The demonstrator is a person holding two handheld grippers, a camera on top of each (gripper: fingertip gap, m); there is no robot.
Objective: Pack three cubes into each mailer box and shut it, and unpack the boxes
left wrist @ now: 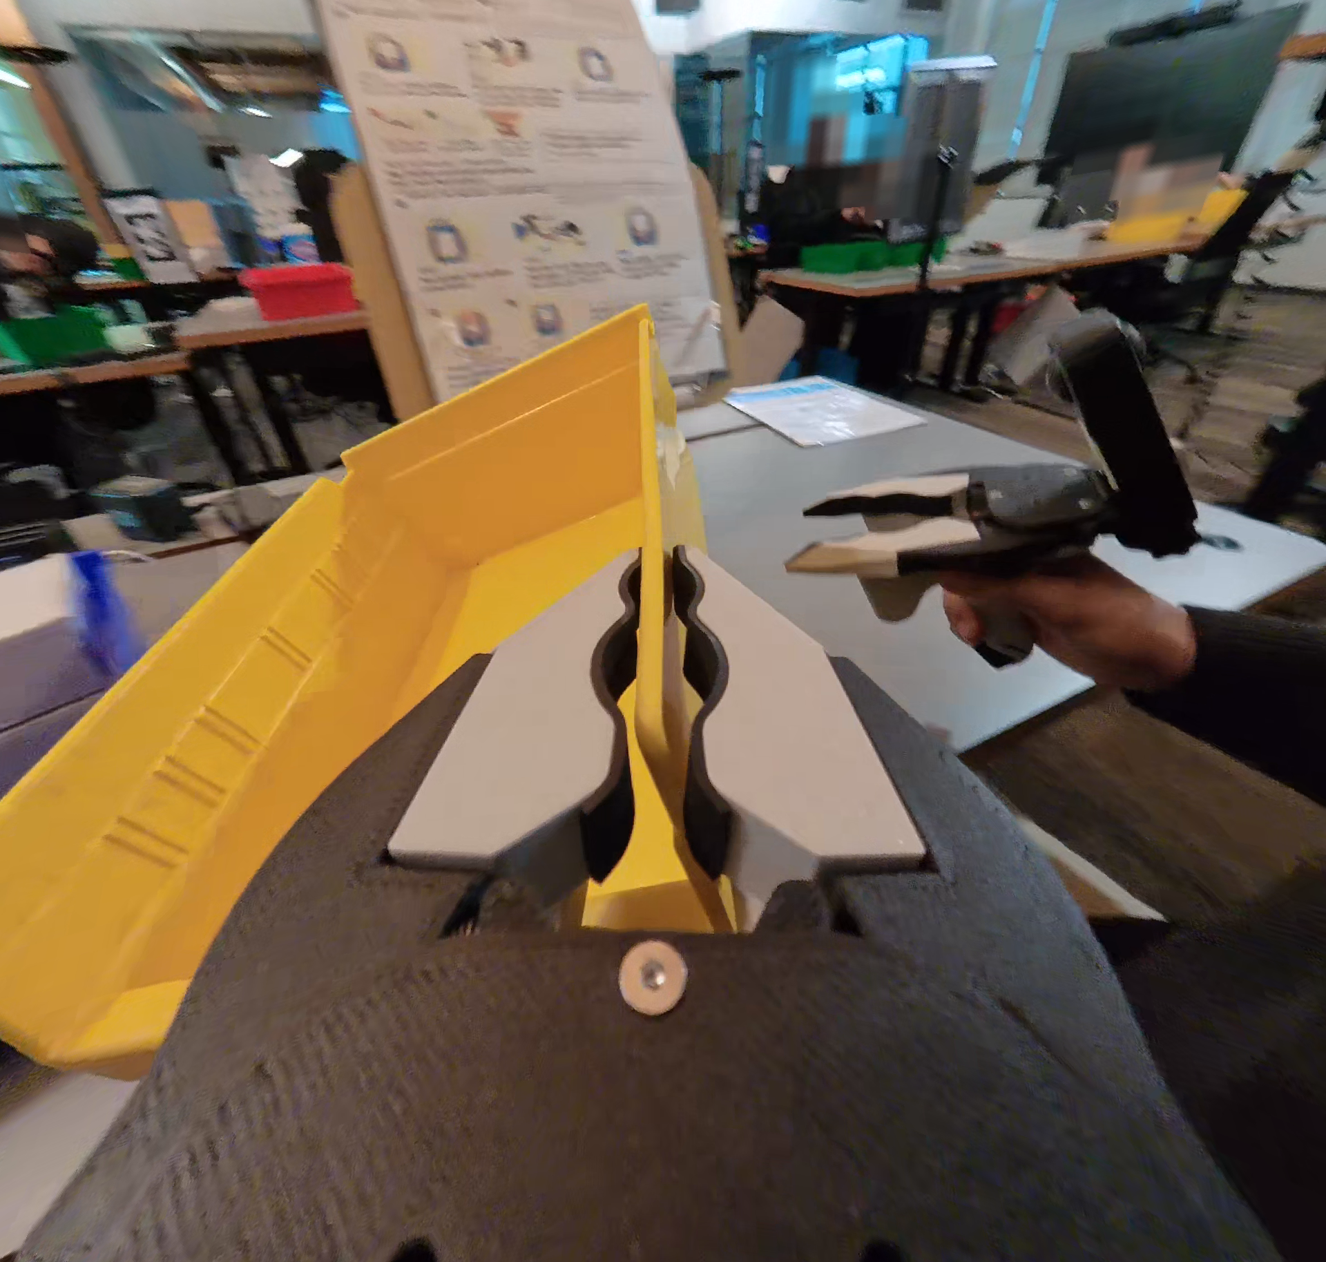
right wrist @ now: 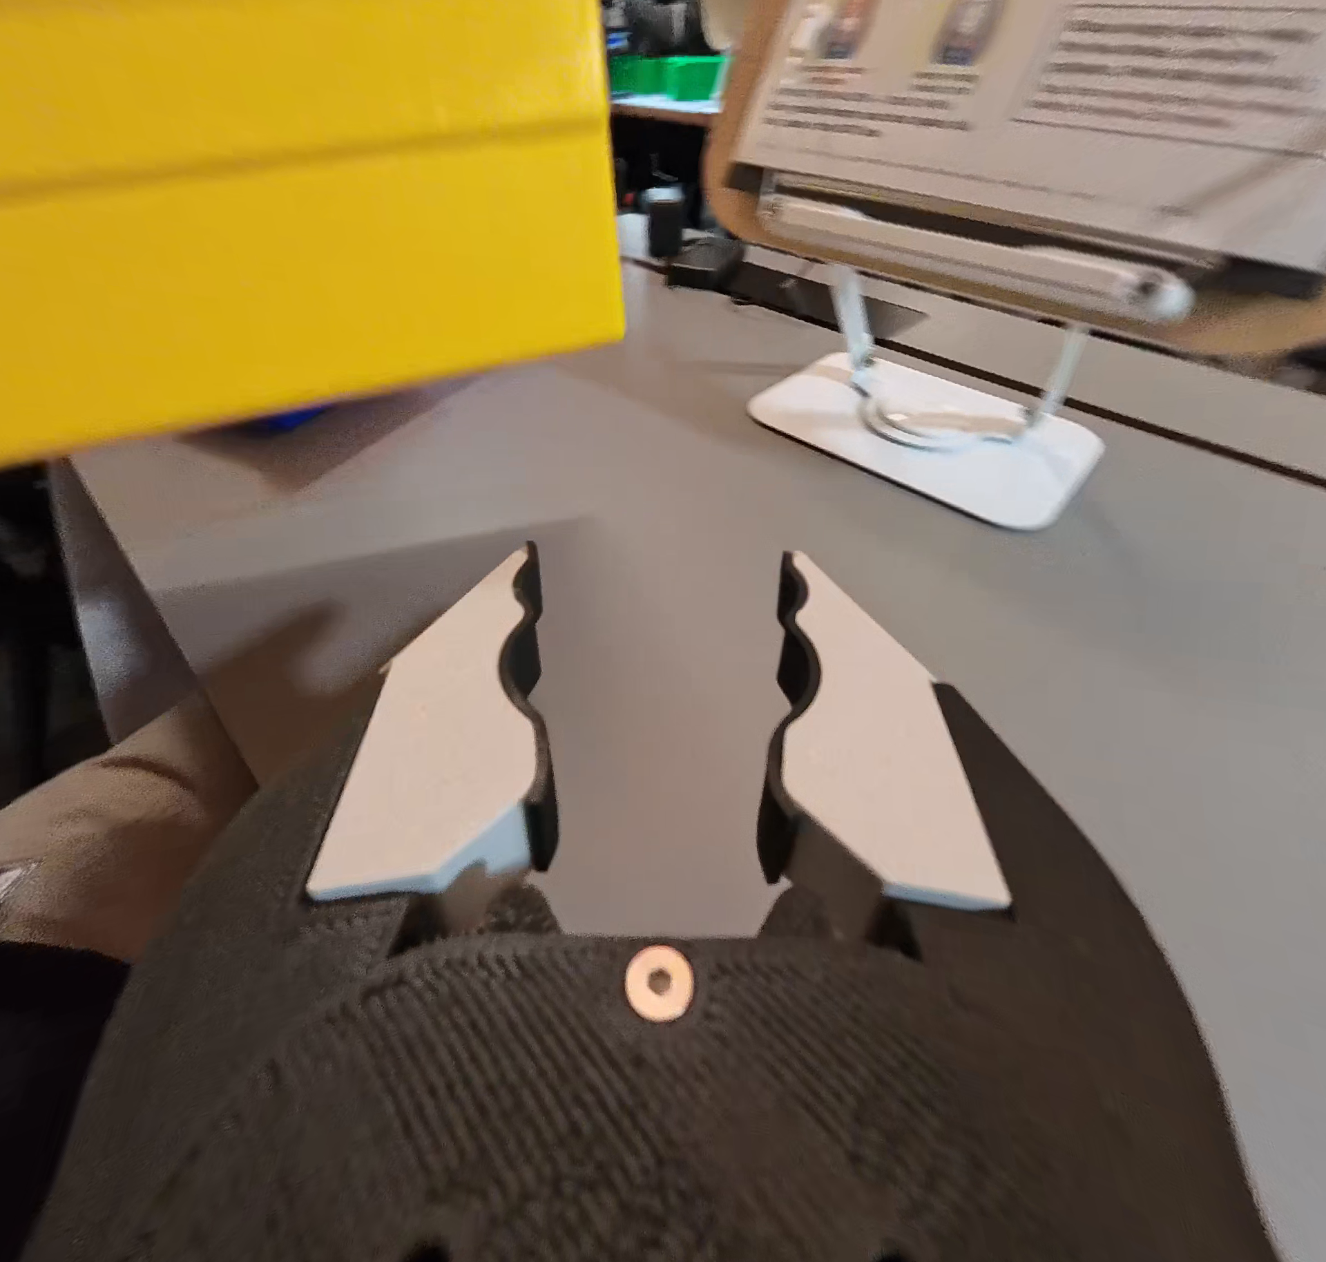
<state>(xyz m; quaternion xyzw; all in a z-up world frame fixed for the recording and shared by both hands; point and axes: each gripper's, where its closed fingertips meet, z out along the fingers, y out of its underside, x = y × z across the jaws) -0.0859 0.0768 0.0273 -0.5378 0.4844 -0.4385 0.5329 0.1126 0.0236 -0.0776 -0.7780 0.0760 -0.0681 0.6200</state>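
Note:
My left gripper is shut on the right side wall of an empty yellow plastic bin and holds it tilted above the grey table. The same bin fills the upper left of the right wrist view, raised off the table. My right gripper is open and empty over the grey table; it also shows in the left wrist view, to the right of the bin, held by a hand. No cubes or mailer boxes are clearly in view.
An instruction board leans on a white stand at the back of the table. A printed sheet lies on the table behind the bin. A blurred blue thing sits at the left. Spacing between my two grippers at the tips: around 25 cm.

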